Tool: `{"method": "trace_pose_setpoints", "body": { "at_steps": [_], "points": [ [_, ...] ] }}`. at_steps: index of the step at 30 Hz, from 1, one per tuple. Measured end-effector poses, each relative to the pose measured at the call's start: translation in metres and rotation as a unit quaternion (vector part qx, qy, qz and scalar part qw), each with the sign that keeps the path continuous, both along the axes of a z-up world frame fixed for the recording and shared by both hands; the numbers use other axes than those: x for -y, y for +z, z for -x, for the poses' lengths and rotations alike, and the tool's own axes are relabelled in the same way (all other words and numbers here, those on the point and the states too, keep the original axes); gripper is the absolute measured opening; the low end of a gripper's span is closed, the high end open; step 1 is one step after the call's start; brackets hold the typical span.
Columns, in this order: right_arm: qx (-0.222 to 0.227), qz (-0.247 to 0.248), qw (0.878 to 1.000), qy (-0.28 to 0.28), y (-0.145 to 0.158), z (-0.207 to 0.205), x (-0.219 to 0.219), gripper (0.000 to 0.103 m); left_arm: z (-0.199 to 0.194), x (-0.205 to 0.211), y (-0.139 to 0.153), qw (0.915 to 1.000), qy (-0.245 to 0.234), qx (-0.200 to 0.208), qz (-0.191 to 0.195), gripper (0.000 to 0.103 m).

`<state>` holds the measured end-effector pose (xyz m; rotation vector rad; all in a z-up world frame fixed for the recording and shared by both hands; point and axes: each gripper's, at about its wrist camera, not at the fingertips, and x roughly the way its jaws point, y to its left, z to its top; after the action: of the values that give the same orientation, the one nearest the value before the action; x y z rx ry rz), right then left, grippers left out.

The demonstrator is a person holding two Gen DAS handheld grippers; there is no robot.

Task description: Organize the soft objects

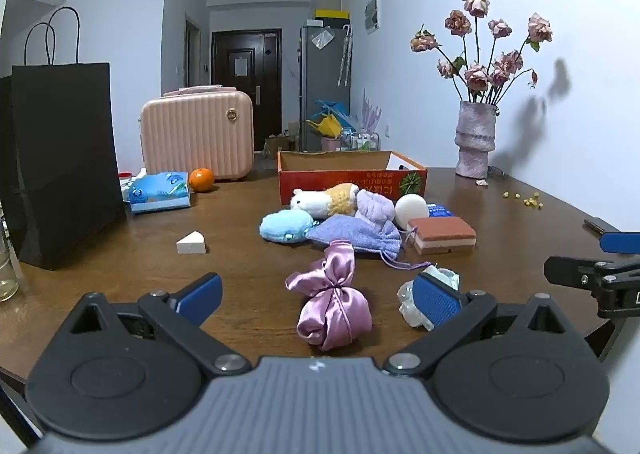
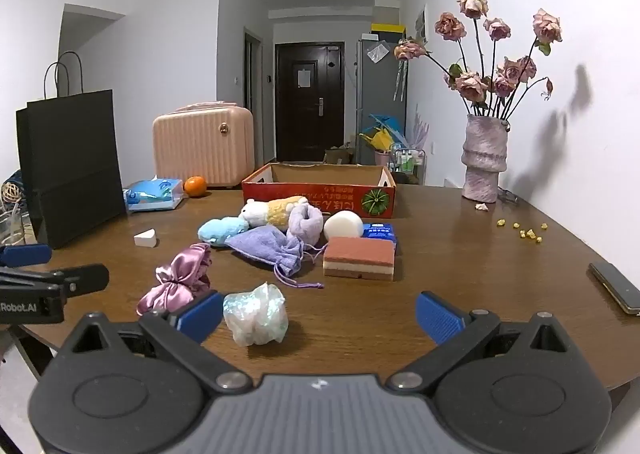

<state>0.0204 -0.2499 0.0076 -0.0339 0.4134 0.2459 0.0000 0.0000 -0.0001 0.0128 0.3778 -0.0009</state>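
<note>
Tabletop [image 1: 224,250], contents read left to right in the left wrist view.

1. Black paper bag [image 1: 64,158], far left, upright.
2. Blue tissue pack [image 1: 160,192] and orange [image 1: 201,179], left of centre, before a pink case [image 1: 196,134].
3. White wedge [image 1: 192,243], alone, left of centre.
4. Soft objects, centre, heaped just in front of the red cardboard box [image 1: 352,178] (presumably the bin they are meant for, which would explain the crowding at its wall): blue plush [image 1: 286,225], white-and-yellow plush [image 1: 324,203], lilac drawstring pouch [image 1: 356,234], lilac roll [image 1: 374,206], white ball [image 1: 411,207], layered sponge [image 1: 442,235].
5. Pink satin pouch [image 1: 332,298], lower centre, lying between the left tongs [image 1: 320,298], which are spread fully and grip nothing; likely the first pick.
6. Crinkled iridescent bundle [image 2: 256,314], lower centre of the right wrist view, inside the right tongs [image 2: 320,314] near their left finger; these too gape wide, empty. Material unclear, perhaps film or a hair tie.
7. Vase of dried roses [image 1: 476,142], upper right, by the wall.

Box interior appears empty; nothing sorted yet.
</note>
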Motion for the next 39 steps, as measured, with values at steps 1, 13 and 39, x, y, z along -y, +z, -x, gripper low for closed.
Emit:
{"method": "trace_pose_setpoints", "body": {
  "at_steps": [1, 13, 39],
  "points": [
    [0.002, 0.001, 1.0, 0.0, 0.0002, 0.0002, -0.0001, 0.103, 0.0, 0.0003, -0.0001, 1.0, -0.001, 0.002, -0.004, 0.103],
    [0.004, 0.005, 1.0, 0.0, 0.0012, 0.0015, -0.0011, 0.103, -0.0018, -0.0036, 0.0037, 1.0, -0.001, 0.002, 0.006, 0.103],
    [0.003, 0.007, 1.0, -0.001, 0.0021, 0.0025, 0.0013, 0.103, 0.0031, -0.0003, 0.0045, 1.0, -0.001, 0.001, 0.007, 0.103]
  ]
}}
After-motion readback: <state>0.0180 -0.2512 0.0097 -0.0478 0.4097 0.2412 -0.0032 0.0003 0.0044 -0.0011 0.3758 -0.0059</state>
